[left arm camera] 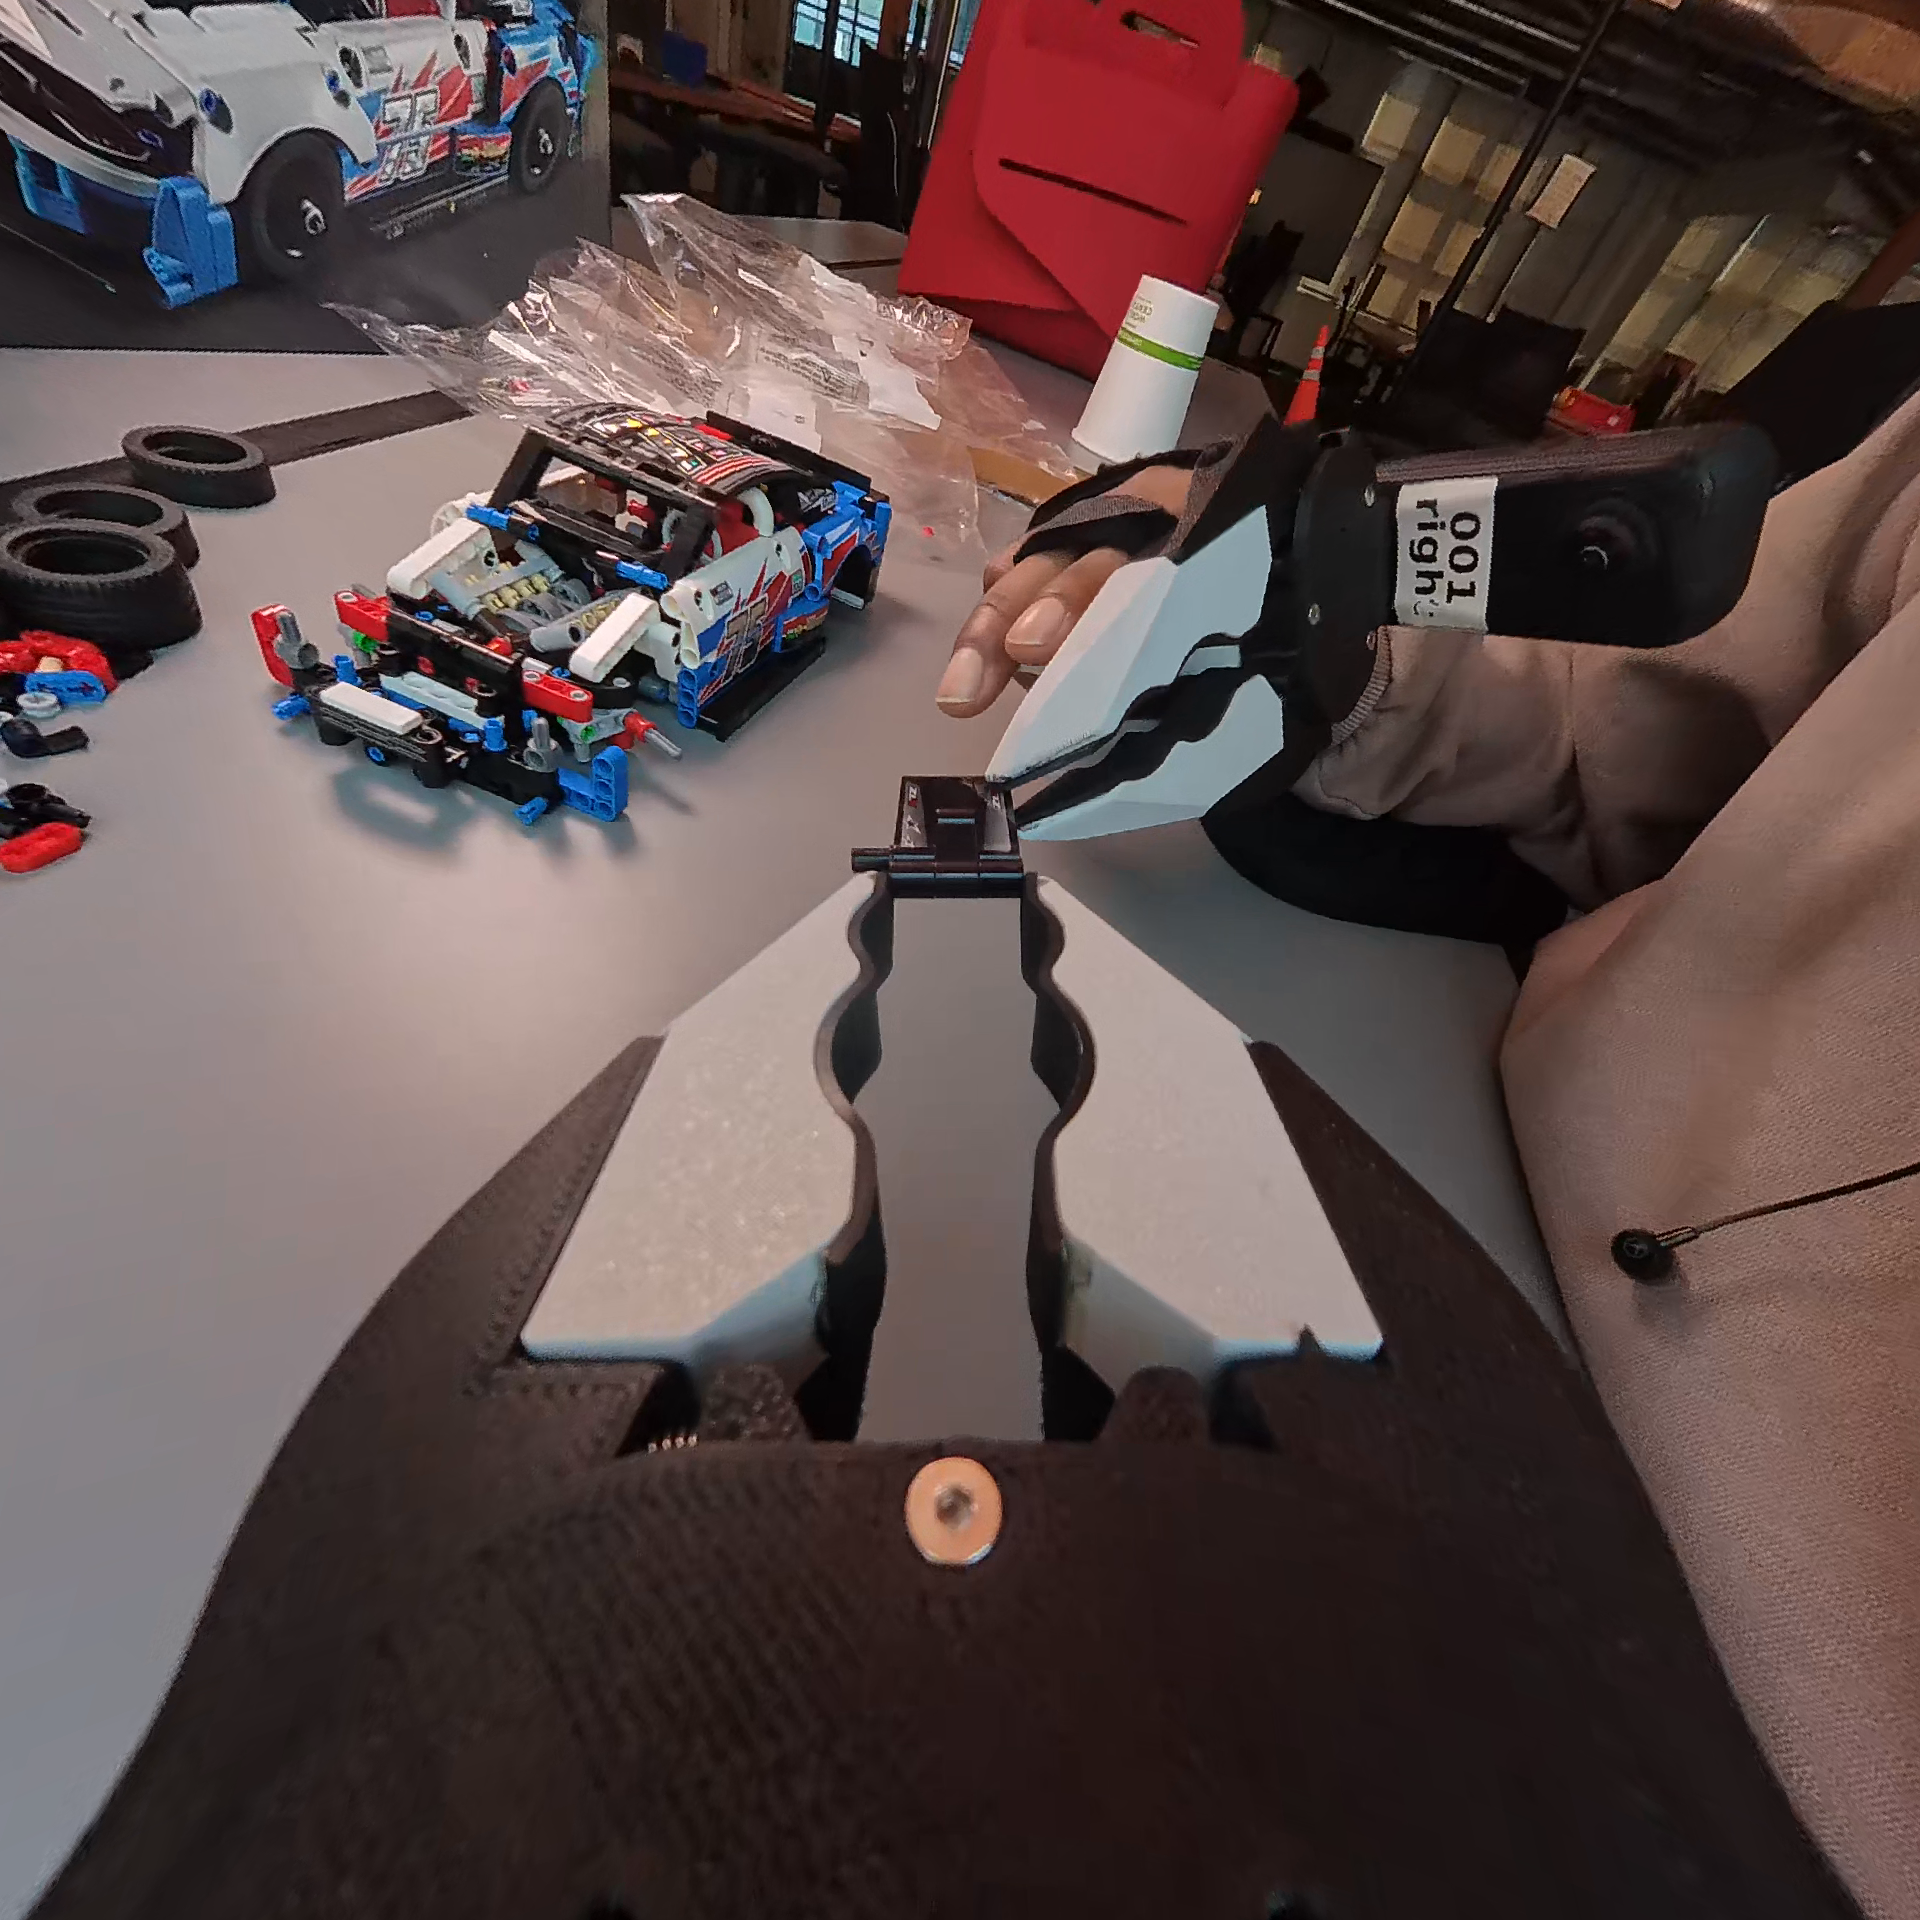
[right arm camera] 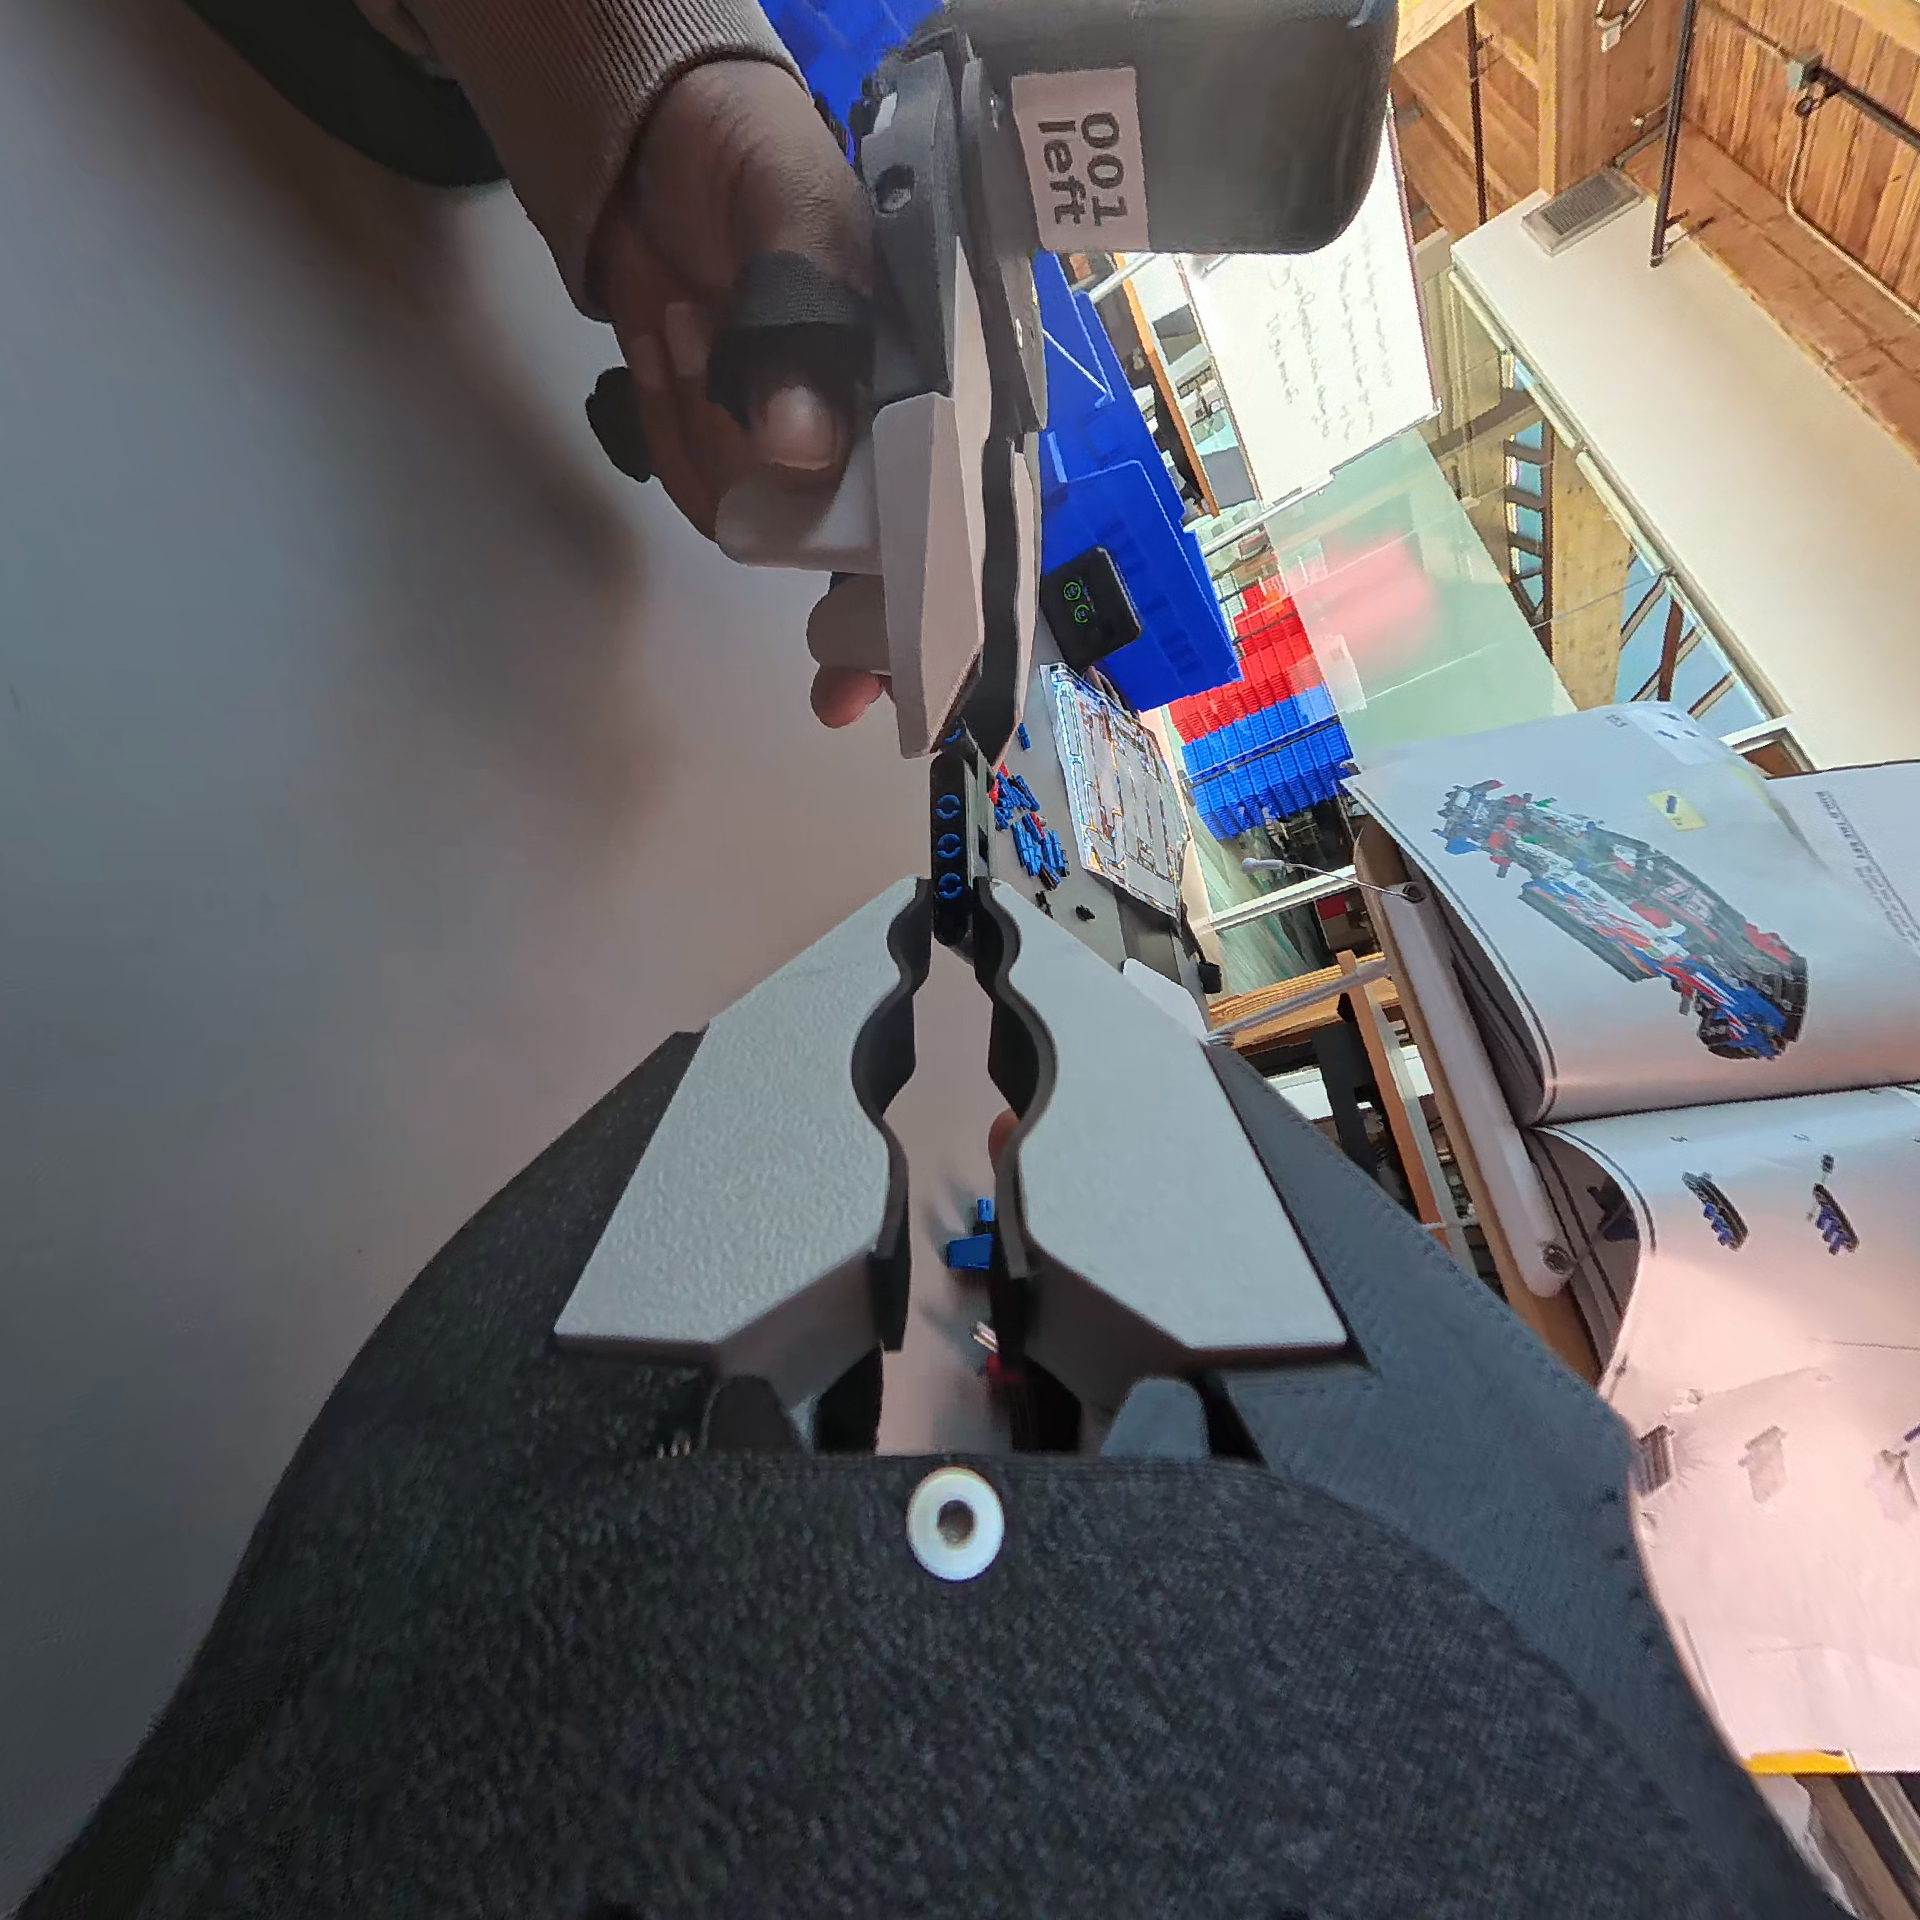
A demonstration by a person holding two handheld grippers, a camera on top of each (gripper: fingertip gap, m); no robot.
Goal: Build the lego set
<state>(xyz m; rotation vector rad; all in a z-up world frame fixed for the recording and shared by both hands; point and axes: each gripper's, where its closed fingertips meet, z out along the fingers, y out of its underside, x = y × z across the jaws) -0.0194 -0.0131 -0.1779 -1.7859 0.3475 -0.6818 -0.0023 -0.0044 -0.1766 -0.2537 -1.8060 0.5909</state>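
A small black Lego assembly [left arm camera: 951, 821] with a cross beam is held above the grey table [left arm camera: 312, 1039]. My left gripper [left arm camera: 954, 878] is shut on its near end. My right gripper [left arm camera: 1013, 805] comes in from the right and pinches its far right corner. In the right wrist view the piece [right arm camera: 951, 842] shows as a black beam with blue pins, held between my right gripper [right arm camera: 954, 920] below and my left gripper [right arm camera: 961, 727] above. The partly built white, blue and red car [left arm camera: 623, 592] stands on the table to the left, apart from both grippers.
Black tyres [left arm camera: 99, 582] and loose red, blue and black parts [left arm camera: 42, 727] lie at the far left. Empty plastic bags [left arm camera: 707, 343], the set's box [left arm camera: 260, 135], a paper cup [left arm camera: 1143, 374] and a red bag [left arm camera: 1091, 156] stand behind the car. An open instruction booklet [right arm camera: 1662, 935] and loose blue parts [right arm camera: 1029, 821] lie on the table. Less than 4 cm separates the two grippers' tips.
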